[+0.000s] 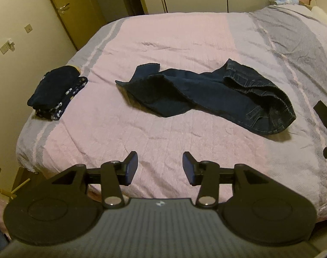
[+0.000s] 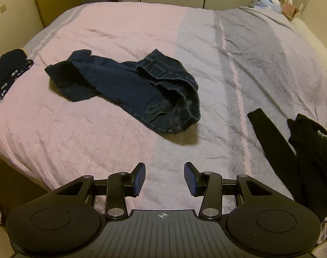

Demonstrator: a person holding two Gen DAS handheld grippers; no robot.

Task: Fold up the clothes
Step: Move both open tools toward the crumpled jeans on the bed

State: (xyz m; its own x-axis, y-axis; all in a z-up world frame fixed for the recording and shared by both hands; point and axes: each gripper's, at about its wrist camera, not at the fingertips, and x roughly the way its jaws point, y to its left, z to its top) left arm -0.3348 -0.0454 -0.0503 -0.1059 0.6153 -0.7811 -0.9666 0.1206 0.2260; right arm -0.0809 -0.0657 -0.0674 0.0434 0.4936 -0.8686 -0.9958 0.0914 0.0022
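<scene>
Crumpled jeans [image 1: 208, 95] lie near the middle of the bed [image 1: 163, 43], legs bunched and twisted toward the left, the waistband [image 2: 174, 99] gaping open toward the right. A small pile of folded dark clothes [image 1: 55, 92] sits at the bed's left edge, well apart from the jeans. A black top [image 2: 303, 150] sprawls unfolded at the right edge, one sleeve stretched toward the jeans without touching them.

The left tongs [image 1: 160, 167] and the right tongs [image 2: 164, 178] both hover over the near edge of the bed, each spread wide and holding nothing.

Handling, as judged from the cloth: the denim looks thick and fairly heavy for a garment, limp overall but stiffened at its seams, waistband and hems. It should slide little on the textured bedspread and is not fragile. The doubled waistband, with its belt loops and stitched edge, offers the firmest hold; one tong at each side of it would let the jeans be lifted and shaken flat. The leg hems [image 1: 141, 73] give a second sound hold for drawing the legs straight. A pinch in the middle of a leg would likely gather only one layer and leave the twist in place.

The black top appears thinner and softer, likely to drape and slip more readily.
</scene>
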